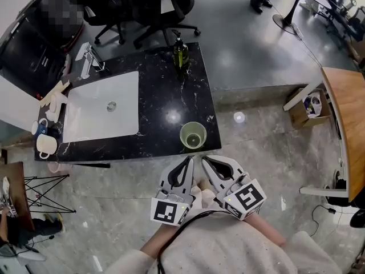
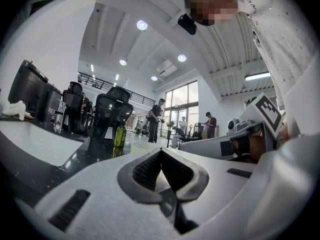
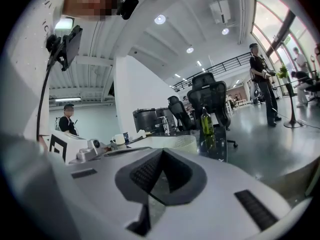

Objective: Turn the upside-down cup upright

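Near to far, head view: at 6 o'clock the left gripper (image 1: 187, 163) and right gripper (image 1: 207, 163) lie side by side close to the person's body, tips toward the counter (image 1: 165, 99). Both pairs of jaws are clenched on nothing. Each gripper view shows its pads met at the tip, with only the small moulded hollow between them. At 12 o'clock from the tips, apart from both, the yellow-green translucent cup (image 1: 193, 135) stands near the counter's front edge. Its mouth faces up and its inner base is visible. The turning therefore appears done, with no step evidently left. At 10 o'clock from the cup lies the white sink (image 1: 122, 87). At 12 o'clock, by the far edge, stands a green bottle (image 1: 181, 53), with office chairs (image 1: 165, 7) beyond. Only the head view looks into the cup's open mouth. The level gripper views show only its textured rim just above the jaws, but add standing people in the room behind.
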{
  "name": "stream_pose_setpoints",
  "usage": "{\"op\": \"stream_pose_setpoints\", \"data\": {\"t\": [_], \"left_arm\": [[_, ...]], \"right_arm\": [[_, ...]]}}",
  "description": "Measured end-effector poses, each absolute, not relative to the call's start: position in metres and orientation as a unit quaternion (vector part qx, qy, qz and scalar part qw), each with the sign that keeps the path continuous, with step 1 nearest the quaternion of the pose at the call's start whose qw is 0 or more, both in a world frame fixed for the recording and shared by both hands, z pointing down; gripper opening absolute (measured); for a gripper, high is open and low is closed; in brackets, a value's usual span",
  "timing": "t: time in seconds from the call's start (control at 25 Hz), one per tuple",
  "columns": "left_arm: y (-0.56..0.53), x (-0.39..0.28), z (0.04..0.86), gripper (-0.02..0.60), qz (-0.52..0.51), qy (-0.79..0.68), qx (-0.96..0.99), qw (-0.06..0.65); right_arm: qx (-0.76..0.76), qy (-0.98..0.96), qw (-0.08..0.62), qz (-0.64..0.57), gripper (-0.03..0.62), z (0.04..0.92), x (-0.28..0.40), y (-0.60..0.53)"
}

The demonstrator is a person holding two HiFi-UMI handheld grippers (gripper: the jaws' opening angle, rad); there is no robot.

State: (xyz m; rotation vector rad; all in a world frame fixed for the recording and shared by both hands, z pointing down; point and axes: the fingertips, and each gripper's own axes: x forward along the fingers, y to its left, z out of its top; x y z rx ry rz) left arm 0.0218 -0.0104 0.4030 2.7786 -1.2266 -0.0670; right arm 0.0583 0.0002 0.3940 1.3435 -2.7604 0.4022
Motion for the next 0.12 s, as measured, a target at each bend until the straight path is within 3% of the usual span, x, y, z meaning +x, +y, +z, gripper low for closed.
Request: {"op": "stream_pose_setpoints", "data": {"t": [0.12], "left_arm": [[-0.0086,0.0232,0.4017,0.005,-0.023,-0.403,0.914,0.050]], "right_arm": [[0.435,-0.891,0.022,0.128,0.005,0.3928,0.0607,0.0015]]}}
